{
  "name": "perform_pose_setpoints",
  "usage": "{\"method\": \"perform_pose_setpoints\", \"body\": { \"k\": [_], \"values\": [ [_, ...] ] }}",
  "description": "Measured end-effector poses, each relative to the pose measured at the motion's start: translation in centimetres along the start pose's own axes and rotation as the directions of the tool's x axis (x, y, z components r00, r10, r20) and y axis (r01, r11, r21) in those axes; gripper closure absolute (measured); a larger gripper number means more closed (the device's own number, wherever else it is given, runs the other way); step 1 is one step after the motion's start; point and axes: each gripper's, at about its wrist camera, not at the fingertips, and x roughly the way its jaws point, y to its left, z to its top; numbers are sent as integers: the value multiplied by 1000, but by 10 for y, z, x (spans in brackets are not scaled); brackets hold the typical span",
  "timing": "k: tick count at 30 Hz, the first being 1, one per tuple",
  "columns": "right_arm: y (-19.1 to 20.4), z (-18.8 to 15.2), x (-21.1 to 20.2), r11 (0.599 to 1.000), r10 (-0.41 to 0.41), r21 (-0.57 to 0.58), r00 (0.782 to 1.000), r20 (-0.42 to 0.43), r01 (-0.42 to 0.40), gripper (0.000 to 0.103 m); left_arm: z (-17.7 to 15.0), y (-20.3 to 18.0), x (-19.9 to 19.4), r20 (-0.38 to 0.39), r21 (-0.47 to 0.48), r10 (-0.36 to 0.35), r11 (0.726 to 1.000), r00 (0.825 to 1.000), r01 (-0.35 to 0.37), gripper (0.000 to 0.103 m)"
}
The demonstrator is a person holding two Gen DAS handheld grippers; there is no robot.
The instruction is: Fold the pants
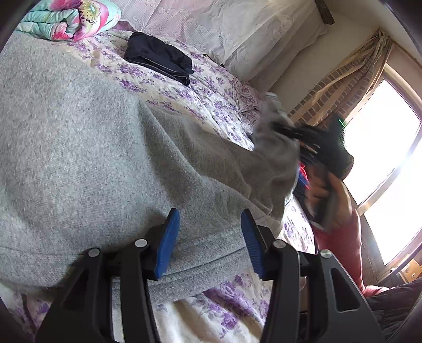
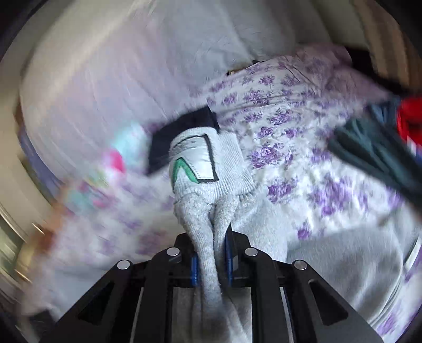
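Fold under way, not finished. Right gripper [image 2: 212, 260] clamped on grey pants [image 1: 79, 147] cuff; left gripper [image 1: 209, 237] fingers apart over near waistband.

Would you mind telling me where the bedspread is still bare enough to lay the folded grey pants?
Bare floral bedspread lies between the grey pants and the folded dark garment, running right toward the pillows. A smaller patch lies below the left tool. The rolled floral quilt crowds the top-left corner.
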Motion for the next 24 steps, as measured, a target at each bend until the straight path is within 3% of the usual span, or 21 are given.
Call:
{"method": "perform_pose_setpoints", "body": {
  "k": [4,7,9,10,11,14,15,16,17,24],
  "values": [
    [-55,-9,-36,994,-55,98,998,23,52,87,0,0,0,0,0,1,1000,1000,-1,56],
    [-109,-24,-45,963,21,268,999,-25,-13,87,-2,-1,-2,-1,3,6,1000,1000,-6,56],
    [-126,-32,-44,942,40,334,998,-39,-25,71,-2,-2,-1,-1,5,14,1000,1000,-14,56],
    [-128,-37,-46,941,10,339,999,-31,1,55,-3,-3,0,-1,7,17,1000,1000,-17,56],
    [-127,-38,-46,945,1,327,1000,-24,7,49,-3,-3,0,-1,7,21,1000,1000,-21,56],
    [-114,-40,-47,963,26,268,1000,-2,-24,46,-2,-4,2,-2,9,25,1000,1000,-25,55],
    [-105,-40,-44,974,35,226,999,-6,-33,47,-3,-4,2,-3,10,26,1000,1000,-26,55],
    [-100,-39,-43,980,29,195,999,-19,-24,63,-3,-4,2,-3,11,27,1000,1000,-27,55],
    [-99,-39,-42,984,23,178,999,-32,-17,88,-2,-4,2,-3,11,27,1000,1000,-27,55],
    [-118,-19,-78,980,62,188,997,37,-68,93,-2,-6,3,-10,14,22,1000,1000,-22,55]
  ]
}}
